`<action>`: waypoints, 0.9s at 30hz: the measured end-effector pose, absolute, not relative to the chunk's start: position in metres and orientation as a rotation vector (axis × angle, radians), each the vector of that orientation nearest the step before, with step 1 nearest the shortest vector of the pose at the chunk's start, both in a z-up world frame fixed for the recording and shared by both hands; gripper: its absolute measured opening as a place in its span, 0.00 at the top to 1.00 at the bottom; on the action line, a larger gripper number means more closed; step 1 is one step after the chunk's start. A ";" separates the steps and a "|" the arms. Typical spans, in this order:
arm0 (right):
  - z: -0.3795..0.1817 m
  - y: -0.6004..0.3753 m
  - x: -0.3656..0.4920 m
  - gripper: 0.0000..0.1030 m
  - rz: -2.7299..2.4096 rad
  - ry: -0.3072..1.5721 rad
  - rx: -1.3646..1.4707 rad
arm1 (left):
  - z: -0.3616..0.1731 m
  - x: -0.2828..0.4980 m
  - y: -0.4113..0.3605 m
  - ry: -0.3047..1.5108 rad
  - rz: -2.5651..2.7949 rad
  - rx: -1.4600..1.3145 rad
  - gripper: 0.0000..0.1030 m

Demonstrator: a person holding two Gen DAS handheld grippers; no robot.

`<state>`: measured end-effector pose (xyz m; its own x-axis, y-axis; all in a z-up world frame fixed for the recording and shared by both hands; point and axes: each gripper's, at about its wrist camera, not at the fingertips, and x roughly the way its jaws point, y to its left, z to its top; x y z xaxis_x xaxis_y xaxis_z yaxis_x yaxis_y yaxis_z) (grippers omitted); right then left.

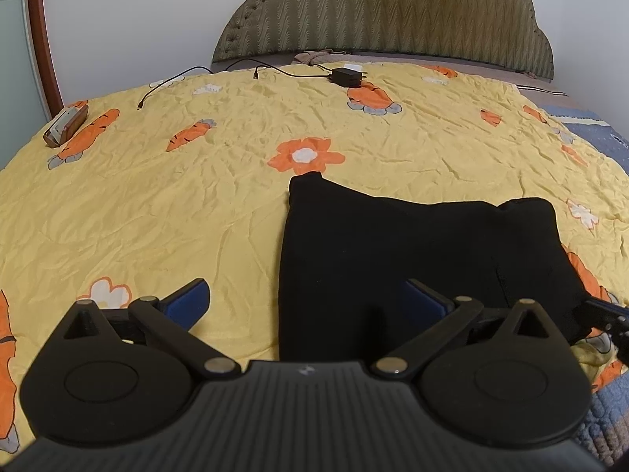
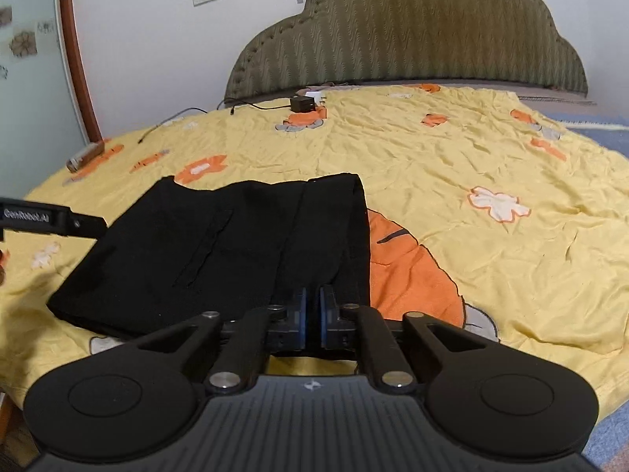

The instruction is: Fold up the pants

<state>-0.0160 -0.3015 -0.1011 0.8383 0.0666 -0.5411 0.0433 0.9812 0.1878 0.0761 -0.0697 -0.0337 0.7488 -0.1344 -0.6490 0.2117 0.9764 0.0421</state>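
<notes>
The black pants (image 1: 412, 247) lie folded into a flat rectangle on the yellow bedspread (image 1: 157, 204). My left gripper (image 1: 306, 299) is open, its blue pads wide apart, straddling the pants' near left edge. In the right wrist view the pants (image 2: 220, 251) lie ahead and to the left. My right gripper (image 2: 312, 306) is shut with its pads nearly together at the pants' near right edge; whether cloth is between them is hidden. The left gripper's finger (image 2: 51, 220) shows at the far left by the pants' left edge.
A black charger block (image 1: 346, 76) with cables lies near the green headboard (image 1: 385, 11). A brown case (image 1: 65, 129) sits at the bed's left edge. A blue quilt (image 1: 601, 126) shows on the right. A wooden frame (image 2: 74, 51) stands at the left wall.
</notes>
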 end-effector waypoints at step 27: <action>-0.080 -0.328 0.102 0.88 0.079 0.640 0.198 | -0.028 0.100 -0.078 0.672 -0.234 0.084 0.00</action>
